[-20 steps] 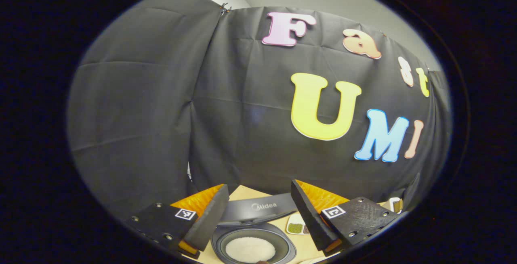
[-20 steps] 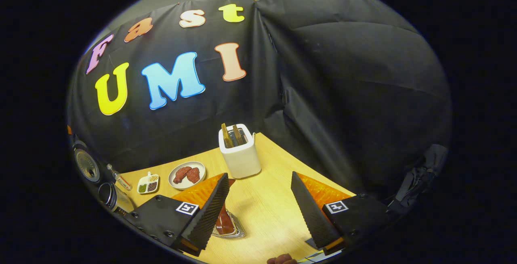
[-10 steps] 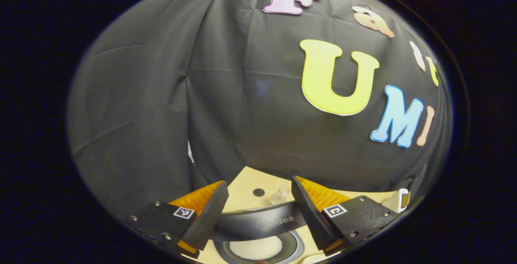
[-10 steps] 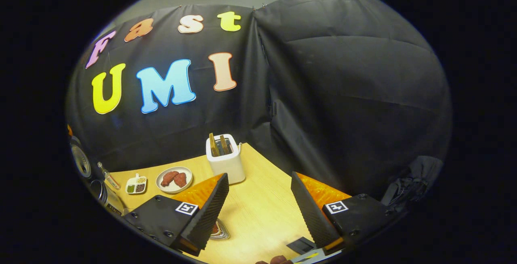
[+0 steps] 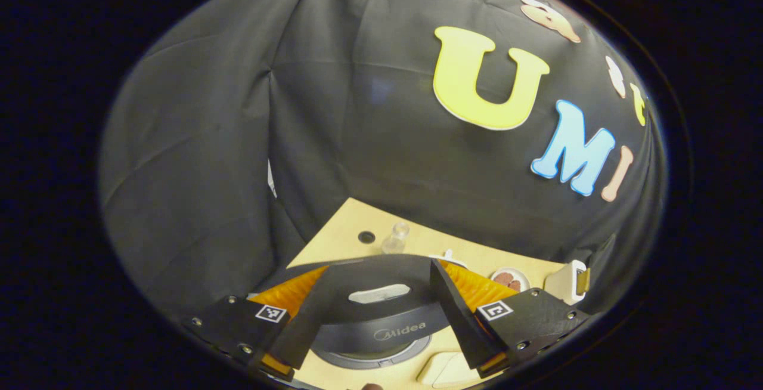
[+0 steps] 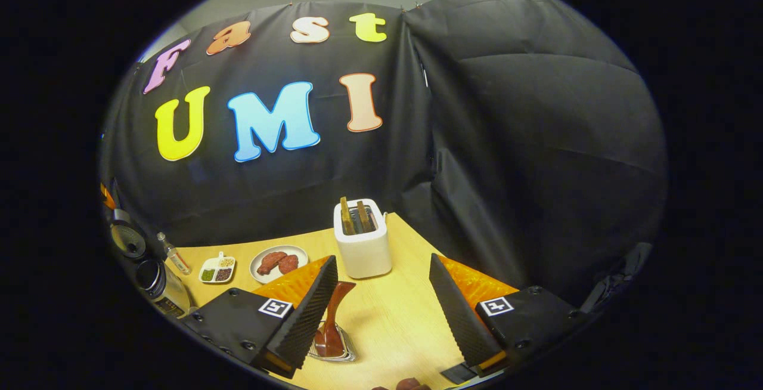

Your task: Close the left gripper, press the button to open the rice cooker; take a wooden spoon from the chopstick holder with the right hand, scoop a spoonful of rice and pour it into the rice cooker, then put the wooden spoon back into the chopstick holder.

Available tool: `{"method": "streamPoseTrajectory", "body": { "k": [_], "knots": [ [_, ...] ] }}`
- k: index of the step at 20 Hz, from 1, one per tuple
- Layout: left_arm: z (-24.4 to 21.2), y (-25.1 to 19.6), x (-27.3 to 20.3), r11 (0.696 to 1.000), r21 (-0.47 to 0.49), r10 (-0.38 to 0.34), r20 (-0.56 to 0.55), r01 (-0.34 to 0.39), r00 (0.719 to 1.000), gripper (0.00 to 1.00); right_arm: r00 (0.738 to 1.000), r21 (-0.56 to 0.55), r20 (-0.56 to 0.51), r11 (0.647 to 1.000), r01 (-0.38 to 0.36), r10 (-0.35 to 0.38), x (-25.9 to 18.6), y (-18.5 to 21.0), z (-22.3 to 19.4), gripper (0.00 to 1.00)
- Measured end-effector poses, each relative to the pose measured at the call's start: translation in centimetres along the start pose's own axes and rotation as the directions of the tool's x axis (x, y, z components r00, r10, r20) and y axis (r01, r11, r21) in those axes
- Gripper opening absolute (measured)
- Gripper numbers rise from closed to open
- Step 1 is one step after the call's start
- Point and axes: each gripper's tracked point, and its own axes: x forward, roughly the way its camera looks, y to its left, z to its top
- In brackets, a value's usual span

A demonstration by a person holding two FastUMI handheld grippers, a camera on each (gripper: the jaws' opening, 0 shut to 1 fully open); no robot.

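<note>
The wooden table (image 6: 393, 312) has open room between the white toaster (image 6: 362, 247) and the right gripper (image 6: 381, 306), whose fingers stand wide apart. The rice cooker (image 5: 381, 318), lid down, sits between the parted fingers of the left gripper (image 5: 375, 312). A wooden spoon (image 6: 334, 318) stands upright in the wire chopstick holder (image 6: 340, 351) by the right gripper's left finger.

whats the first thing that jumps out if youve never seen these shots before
In the left gripper view, the dark rice cooker lid sits low in the middle, right between the open left gripper. In the right gripper view, the white toaster stands out at the back of the wooden table, with a plate of reddish food to its left. Nearer, a wooden spoon rises from a wire holder by the open right gripper.
</note>
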Motion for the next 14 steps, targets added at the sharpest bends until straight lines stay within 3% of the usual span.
{"method": "streamPoseTrajectory", "body": {
  "k": [7,14],
  "knots": [
    [-12.3,0.1,-0.7,0.991,0.091,0.102,-0.086,-0.094,0.991,1.0,0.992,-0.042,-0.034,0.991,-0.127,0.125,2.8,3.0,1.2,0.98],
    [-18.1,0.4,1.6,0.98,0.091,0.189,-0.109,-0.179,0.976,1.0,0.954,-0.127,-0.056,0.946,-0.299,0.294,6.2,9.6,3.8,0.98]
  ]
}}
